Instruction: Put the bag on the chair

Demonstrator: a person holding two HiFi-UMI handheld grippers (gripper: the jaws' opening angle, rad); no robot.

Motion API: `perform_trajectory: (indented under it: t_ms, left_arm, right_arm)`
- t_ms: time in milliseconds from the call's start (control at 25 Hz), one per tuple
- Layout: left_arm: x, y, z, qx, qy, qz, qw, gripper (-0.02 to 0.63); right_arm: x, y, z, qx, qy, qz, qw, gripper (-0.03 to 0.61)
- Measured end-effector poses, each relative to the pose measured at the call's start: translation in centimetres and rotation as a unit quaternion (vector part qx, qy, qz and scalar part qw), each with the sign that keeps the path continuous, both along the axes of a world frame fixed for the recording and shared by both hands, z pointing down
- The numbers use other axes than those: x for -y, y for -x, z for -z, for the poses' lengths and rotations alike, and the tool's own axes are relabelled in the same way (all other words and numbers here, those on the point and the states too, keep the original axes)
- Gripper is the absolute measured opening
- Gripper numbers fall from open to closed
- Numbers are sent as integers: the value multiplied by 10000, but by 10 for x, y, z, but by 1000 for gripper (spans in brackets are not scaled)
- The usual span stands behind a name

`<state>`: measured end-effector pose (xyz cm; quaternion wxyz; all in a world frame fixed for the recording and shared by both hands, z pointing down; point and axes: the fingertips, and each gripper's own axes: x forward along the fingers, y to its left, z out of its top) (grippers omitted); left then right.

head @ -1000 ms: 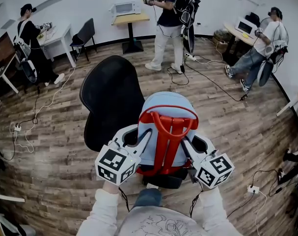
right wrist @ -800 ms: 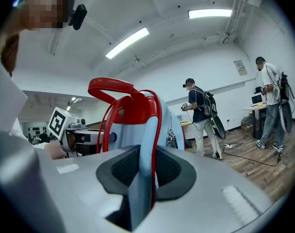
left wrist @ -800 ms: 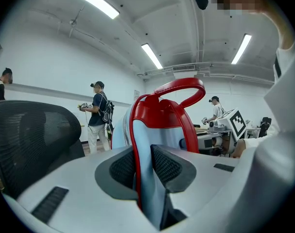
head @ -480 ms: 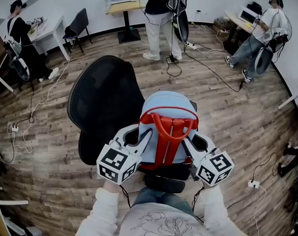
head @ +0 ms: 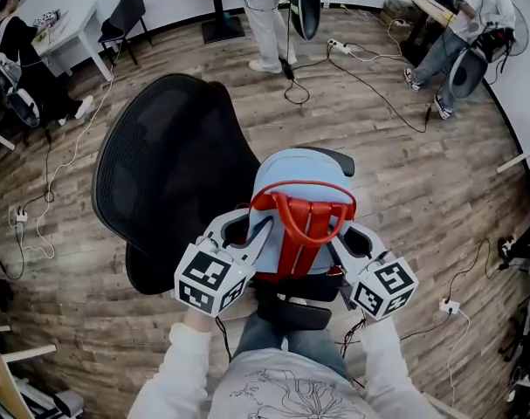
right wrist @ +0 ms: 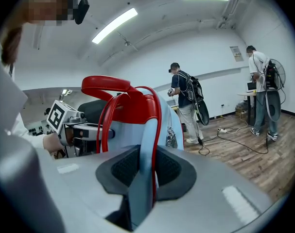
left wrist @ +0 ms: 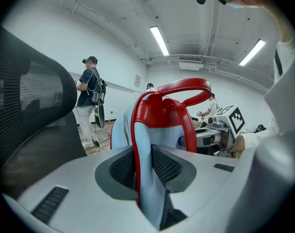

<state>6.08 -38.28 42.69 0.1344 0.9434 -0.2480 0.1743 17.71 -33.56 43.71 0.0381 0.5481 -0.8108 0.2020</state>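
A light blue bag [head: 298, 184] with red straps and a red top handle hangs upright between my two grippers. My left gripper [head: 259, 235] is shut on a red-edged shoulder strap [left wrist: 143, 165]. My right gripper [head: 335, 248] is shut on the other strap [right wrist: 143, 171]. The black office chair has a mesh back [head: 167, 166] to the left of the bag, and its dark seat [head: 286, 314] shows under the bag. I cannot tell whether the bag rests on the seat. One armrest [head: 329, 156] curves just behind the bag.
The wooden floor carries cables [head: 369, 70] and a power strip [head: 448, 306]. A person stands at the back [head: 266, 11], another sits at the right [head: 464, 26], a third at the left [head: 22, 55]. A second black chair [head: 125, 16] stands by a white table [head: 68, 31].
The chair has come closer and now fills more of the head view, with its back beside the bag. Both grippers keep the same hold on the straps.
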Motion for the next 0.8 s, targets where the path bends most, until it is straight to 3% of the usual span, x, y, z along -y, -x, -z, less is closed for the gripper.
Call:
perform_trajectory:
  t_ms: [800]
  left_arm:
    - [9, -28, -168, 769, 956, 41, 9924, 89]
  right_arm:
    - [14, -32, -166, -414, 1298, 429, 9897, 87]
